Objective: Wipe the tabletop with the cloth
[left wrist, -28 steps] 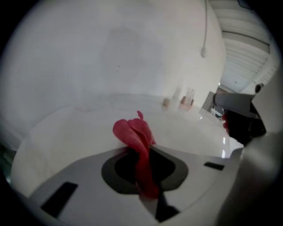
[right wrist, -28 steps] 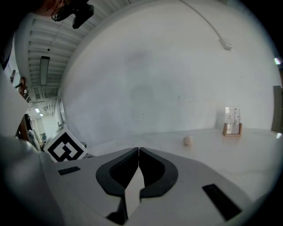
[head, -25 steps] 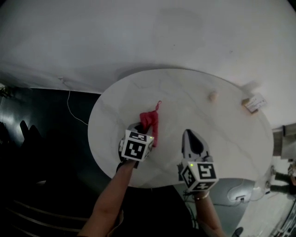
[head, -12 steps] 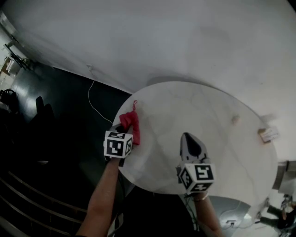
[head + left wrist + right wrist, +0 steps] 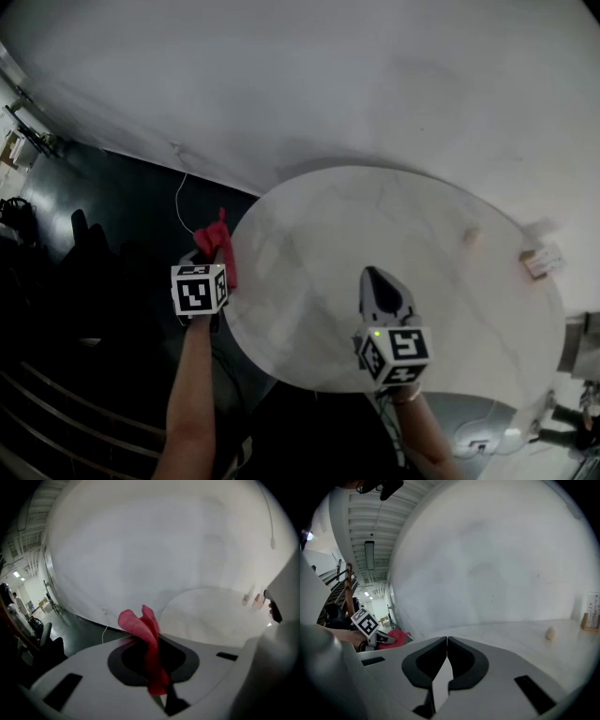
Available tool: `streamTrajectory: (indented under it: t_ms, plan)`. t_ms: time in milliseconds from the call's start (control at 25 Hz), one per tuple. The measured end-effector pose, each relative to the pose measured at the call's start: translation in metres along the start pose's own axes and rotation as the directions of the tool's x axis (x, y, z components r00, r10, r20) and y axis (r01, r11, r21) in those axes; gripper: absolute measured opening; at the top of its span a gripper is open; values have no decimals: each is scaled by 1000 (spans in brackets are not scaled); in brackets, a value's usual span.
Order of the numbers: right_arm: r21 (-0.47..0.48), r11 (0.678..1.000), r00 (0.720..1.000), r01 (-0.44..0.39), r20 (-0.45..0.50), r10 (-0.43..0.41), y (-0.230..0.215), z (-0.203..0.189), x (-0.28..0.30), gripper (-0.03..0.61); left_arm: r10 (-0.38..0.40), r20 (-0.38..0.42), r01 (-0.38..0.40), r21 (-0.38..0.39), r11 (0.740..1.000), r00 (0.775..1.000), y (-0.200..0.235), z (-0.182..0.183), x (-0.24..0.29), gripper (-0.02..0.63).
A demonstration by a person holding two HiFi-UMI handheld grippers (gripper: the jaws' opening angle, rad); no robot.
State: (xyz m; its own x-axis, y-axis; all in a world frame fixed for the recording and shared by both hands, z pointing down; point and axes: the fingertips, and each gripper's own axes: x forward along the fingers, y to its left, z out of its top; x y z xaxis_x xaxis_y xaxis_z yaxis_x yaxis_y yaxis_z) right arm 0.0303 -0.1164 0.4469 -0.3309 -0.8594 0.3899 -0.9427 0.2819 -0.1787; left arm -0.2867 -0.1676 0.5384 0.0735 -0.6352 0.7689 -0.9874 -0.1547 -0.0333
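- My left gripper (image 5: pixel 219 261) has its jaws clamped down on the crumpled red cloth (image 5: pixel 212 241). In the left gripper view the fabric (image 5: pixel 143 630) is pinched between the two dark pads, with a folded lobe standing up past the tips and a strip trailing back towards the camera.
- From the head view, that gripper and the cloth sit just beside the left rim of the round white marble-look tabletop (image 5: pixel 375 216), over the dark floor (image 5: pixel 112 225) rather than over the top. I cannot tell whether any fabric touches the rim.
- My right gripper (image 5: pixel 372 277) hovers over the near part of the tabletop, well apart from the left one. In the right gripper view its jaws (image 5: pixel 447 641) are pressed together at the tips, with nothing between them.
- The right gripper view also catches the left gripper's marker cube (image 5: pixel 364 622) at far left, with the red cloth (image 5: pixel 393 637) just beyond it at the table edge.
- A small pale rounded lump (image 5: pixel 472 234) lies on the far right part of the top. Near it, towards the right rim, is a small pale upright card (image 5: pixel 544 261).
- A plain white wall (image 5: pixel 328 75) rises behind the table.
- A thin pale cable (image 5: pixel 178 202) runs across the dark floor by the wall's foot.
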Motion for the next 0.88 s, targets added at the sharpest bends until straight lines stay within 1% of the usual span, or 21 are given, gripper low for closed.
streamTrajectory:
  t_ms: [40,120,200,280,360,440,560,640,680,760,800,840,880]
  plan:
    - [4,1000,1000,9,3,-9,-4,1,-2,3,-18,28,18,3,1000,999,-7,12,-4,41]
    - [13,999,999,31,9,-31,-12,1,-7,3,-79,87,77,27,997,993,-34,41,-9,41]
    - [25,998,998,54,14,-55,-22,1,-13,3,-159,134,150,72,986,978,-74,70,-11,41]
    - [37,996,996,81,21,-82,-33,1,-20,3,-247,155,228,129,965,957,-122,93,-9,41]
    - [53,991,992,119,27,-120,-46,1,-30,3,-344,151,317,179,932,927,-177,107,-3,41]
    - [51,985,986,166,26,-167,-61,-1,-42,3,-437,133,403,223,888,889,-234,114,0,41]
    - [26,968,968,250,9,-250,-87,-6,-60,3,-554,72,510,307,804,830,-317,114,2,41]
    - [52,958,959,282,9,-283,-102,-9,-68,3,-613,22,572,334,749,790,-364,110,5,41]
    - [70,953,955,296,11,-297,-109,-9,-71,3,-633,-5,597,343,726,774,-383,105,7,41]
    - [97,941,945,324,6,-326,-122,-14,-78,3,-655,-59,629,357,691,753,-413,94,14,41]
    - [106,936,942,335,2,-337,-127,-17,-80,3,-655,-85,635,365,680,751,-423,88,19,41]
    - [111,932,938,344,-4,-346,-131,-19,-82,3,-648,-110,635,376,675,754,-428,81,25,41]
    - [114,929,936,351,-10,-352,-133,-21,-82,3,-632,-132,626,389,676,764,-430,74,32,41]
